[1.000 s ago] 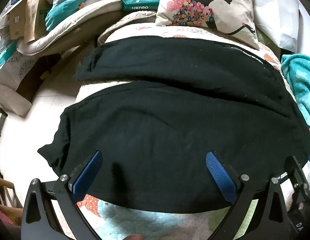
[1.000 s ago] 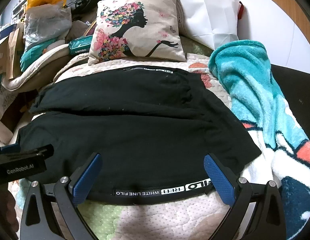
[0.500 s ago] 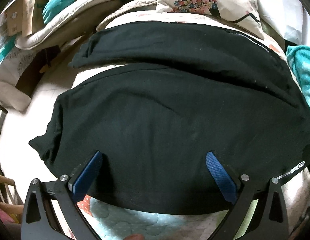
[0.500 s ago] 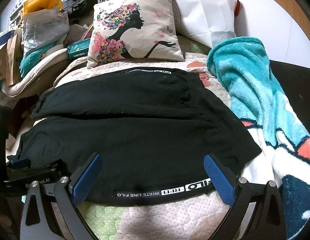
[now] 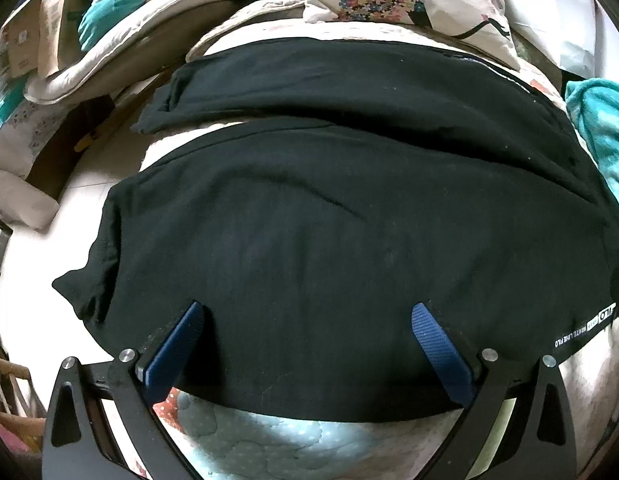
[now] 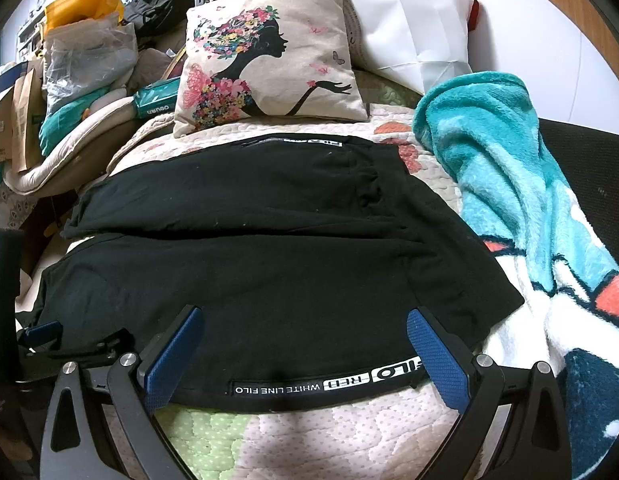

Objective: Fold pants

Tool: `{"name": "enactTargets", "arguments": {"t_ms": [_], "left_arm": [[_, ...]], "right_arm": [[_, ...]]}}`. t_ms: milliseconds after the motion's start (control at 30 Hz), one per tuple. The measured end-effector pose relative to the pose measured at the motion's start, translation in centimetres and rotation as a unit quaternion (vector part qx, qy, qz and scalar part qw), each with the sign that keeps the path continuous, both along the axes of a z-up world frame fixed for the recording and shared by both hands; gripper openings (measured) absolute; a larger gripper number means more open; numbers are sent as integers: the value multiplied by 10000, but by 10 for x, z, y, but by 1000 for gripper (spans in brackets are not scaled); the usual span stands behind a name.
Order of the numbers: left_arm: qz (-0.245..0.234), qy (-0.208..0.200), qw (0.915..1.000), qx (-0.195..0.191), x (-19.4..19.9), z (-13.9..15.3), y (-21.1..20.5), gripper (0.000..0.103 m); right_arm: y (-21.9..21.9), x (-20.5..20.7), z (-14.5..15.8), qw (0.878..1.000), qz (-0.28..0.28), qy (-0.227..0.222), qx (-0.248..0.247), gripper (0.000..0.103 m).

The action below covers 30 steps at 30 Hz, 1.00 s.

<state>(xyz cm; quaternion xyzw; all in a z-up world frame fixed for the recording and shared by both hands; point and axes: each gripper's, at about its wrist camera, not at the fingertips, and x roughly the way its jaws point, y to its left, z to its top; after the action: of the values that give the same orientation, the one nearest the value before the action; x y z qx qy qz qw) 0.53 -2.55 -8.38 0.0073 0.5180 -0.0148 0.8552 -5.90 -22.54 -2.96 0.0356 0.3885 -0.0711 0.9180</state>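
Note:
Black pants (image 5: 329,220) lie spread flat on a quilted bed, both legs pointing left, the far leg (image 5: 309,80) apart from the near one. The waistband with white lettering (image 6: 325,384) is at the near right. My left gripper (image 5: 309,320) is open, low over the near leg's front edge, empty. My right gripper (image 6: 305,324) is open over the waistband edge, empty. The left gripper also shows at the left edge of the right wrist view (image 6: 41,336).
A floral cushion (image 6: 269,60) and a white bag (image 6: 413,20) stand at the head of the bed. A teal blanket (image 6: 509,168) lies to the right of the pants. Bags and boxes (image 6: 69,60) pile at the far left. The floor (image 5: 29,272) lies left of the bed.
My left gripper has moved left and forward over the near leg, closer to the fabric. The right gripper has shifted slightly. Both stay open; the pants have not moved.

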Motion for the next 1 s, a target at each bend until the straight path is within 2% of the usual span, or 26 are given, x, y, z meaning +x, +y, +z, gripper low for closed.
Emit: {"name": "enactTargets", "arguments": {"t_ms": [233, 267, 333, 400, 467, 567, 633, 733, 867, 1000], "left_arm": [[-201, 80, 9998, 1, -1, 4, 0, 101], [-219, 87, 9996, -126, -1, 8, 2, 98], [-186, 170, 9980, -580, 0, 21, 12, 83], [-119, 206, 9935, -1117, 8, 39, 28, 83], [-10, 19, 9908, -1351, 23, 61, 46, 83], [150, -582, 9936, -958, 54, 94, 72, 83], [166, -779, 9936, -798, 75, 101, 85, 83], [203, -880, 9928, -793, 117, 93, 110, 83], [343, -703, 9916, -1034, 163, 68, 142, 83], [317, -611, 9918, -1081, 208, 44, 158, 83]], "right_arm": [[1, 0, 1, 10000, -8, 17, 11, 103], [1, 1, 6, 10000, 9, 28, 45, 103], [-1, 2, 19, 9999, 65, -16, 137, 103], [-6, 10, 41, 9988, 251, -52, 426, 103], [-10, 27, 63, 9969, 537, -33, 570, 103], [-15, 60, 85, 9948, 937, -24, 404, 103], [-20, 90, 88, 9910, 1279, 131, 366, 103], [-29, 138, 77, 9874, 1550, 290, 152, 103], [-43, 193, 52, 9853, 1557, 600, 375, 103], [-45, 244, 27, 9803, 1750, 827, 383, 103]]}}
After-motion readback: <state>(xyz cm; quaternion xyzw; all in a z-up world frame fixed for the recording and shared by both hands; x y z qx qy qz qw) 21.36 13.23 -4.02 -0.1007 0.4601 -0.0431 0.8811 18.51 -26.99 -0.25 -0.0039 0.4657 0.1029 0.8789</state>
